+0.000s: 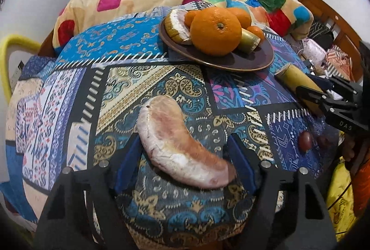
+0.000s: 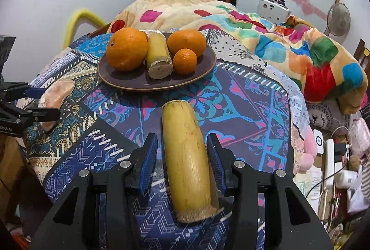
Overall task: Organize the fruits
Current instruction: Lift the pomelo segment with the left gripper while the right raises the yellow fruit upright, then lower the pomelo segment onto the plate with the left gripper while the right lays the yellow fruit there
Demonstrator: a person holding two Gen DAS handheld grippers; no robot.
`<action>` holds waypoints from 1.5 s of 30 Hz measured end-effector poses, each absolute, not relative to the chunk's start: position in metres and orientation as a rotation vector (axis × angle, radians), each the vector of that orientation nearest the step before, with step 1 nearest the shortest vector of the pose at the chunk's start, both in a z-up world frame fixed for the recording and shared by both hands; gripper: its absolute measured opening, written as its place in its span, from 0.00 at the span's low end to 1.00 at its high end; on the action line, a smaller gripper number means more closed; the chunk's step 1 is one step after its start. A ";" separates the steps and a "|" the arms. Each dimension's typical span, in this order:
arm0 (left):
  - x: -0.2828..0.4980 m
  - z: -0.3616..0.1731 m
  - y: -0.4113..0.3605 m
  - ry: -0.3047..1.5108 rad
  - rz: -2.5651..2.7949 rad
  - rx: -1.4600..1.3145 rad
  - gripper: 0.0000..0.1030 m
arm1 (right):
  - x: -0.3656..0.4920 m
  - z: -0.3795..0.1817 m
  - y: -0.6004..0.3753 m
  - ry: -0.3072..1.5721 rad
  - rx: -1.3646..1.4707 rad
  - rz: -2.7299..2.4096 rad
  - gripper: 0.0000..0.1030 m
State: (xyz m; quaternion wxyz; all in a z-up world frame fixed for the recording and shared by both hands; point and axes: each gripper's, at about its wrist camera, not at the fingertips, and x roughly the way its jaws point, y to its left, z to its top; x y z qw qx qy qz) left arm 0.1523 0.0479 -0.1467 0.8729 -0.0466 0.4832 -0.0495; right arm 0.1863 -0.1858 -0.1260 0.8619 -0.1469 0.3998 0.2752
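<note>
A brown plate (image 1: 252, 60) (image 2: 120, 81) holds several oranges (image 1: 215, 30) (image 2: 126, 48), a short sugarcane piece (image 2: 159, 58) and a pomelo wedge (image 1: 179, 26). A peeled pomelo segment (image 1: 175, 141) (image 2: 56, 94) lies on the patterned cloth between the fingers of my left gripper (image 1: 182, 162), which is open around it. A long yellow sugarcane piece (image 2: 187, 157) (image 1: 298, 80) lies between the fingers of my right gripper (image 2: 182, 157), open with a gap on each side.
Two dark red small fruits (image 1: 305, 140) lie on the cloth at the right. A colourful blanket (image 2: 277, 41) is heaped behind the plate. A yellow chair back (image 1: 7, 60) stands left. Cables and clutter (image 2: 333, 157) lie off the right edge.
</note>
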 end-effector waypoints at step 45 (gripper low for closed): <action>0.182 -0.074 0.047 0.708 -0.059 0.014 0.39 | 0.200 -0.057 -0.185 0.635 -0.161 0.585 0.32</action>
